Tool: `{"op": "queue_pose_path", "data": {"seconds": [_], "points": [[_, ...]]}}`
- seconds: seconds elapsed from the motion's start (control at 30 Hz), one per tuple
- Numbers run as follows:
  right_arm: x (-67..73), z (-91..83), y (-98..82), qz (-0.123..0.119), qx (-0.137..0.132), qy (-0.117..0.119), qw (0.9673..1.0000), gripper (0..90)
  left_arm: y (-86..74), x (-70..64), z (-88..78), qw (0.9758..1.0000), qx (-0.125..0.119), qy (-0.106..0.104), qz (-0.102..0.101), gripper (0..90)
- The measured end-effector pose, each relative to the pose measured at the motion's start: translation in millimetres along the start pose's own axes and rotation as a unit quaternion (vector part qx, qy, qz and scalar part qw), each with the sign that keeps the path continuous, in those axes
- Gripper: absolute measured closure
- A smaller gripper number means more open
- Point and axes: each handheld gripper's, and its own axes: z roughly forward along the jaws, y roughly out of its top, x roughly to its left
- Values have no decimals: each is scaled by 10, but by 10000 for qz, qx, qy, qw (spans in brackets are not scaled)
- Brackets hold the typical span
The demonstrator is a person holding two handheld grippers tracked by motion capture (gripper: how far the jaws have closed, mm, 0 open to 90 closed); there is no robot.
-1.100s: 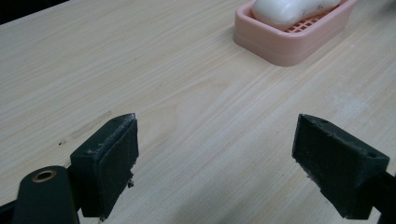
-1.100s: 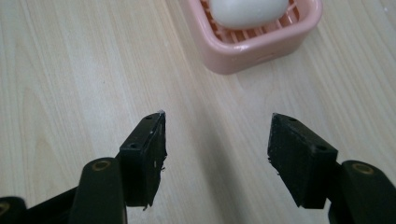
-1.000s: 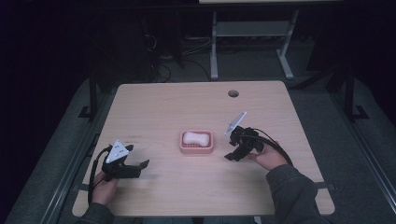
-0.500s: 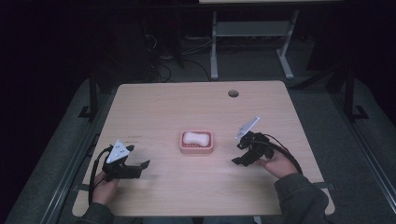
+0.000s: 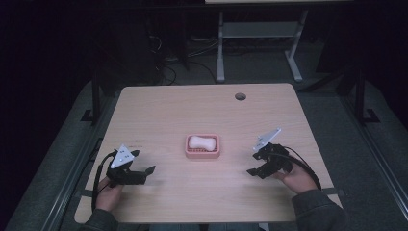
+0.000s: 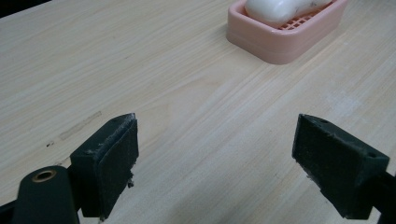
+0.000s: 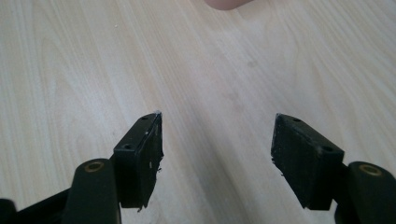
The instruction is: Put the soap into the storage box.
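Observation:
A pink soap dish (image 5: 203,153) sits at the middle of the wooden table (image 5: 192,106), with a white bar of soap (image 5: 202,142) lying in it. My left gripper (image 5: 143,162) rests near the front left, open and empty, its jaws facing the dish. In the left gripper view the jaws (image 6: 217,135) stand wide apart over bare wood, and the dish (image 6: 289,42) with the soap (image 6: 280,9) is at the top right. My right gripper (image 5: 252,163) is right of the dish, open and empty. The right gripper view (image 7: 218,126) has a sliver of the dish (image 7: 226,3) at the top edge.
A round cable hole (image 5: 240,96) is in the table's far right part. Beyond the table, on the dark floor, stand a metal frame (image 5: 260,43) and loose cables (image 5: 168,53). Bare wood surrounds the dish on all sides.
My right gripper has drawn back from beside the dish toward the near right edge of the table. The left gripper, dish and soap have stayed put.

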Motion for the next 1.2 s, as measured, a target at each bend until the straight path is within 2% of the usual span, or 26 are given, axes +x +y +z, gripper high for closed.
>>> {"op": "queue_pose_path", "data": {"seconds": [0.2,0.7,1.2], "points": [[44,-32,-144,89,-31,-37,9999,330,2,1,-6,10000,31,-19,76,139],[154,-153,-466,414,-249,-80,9988,324,-1,-20,15,10000,-7,-49,53,139],[265,-292,-833,726,-620,-290,9950,322,13,-44,21,9999,65,-75,107,139]]}}
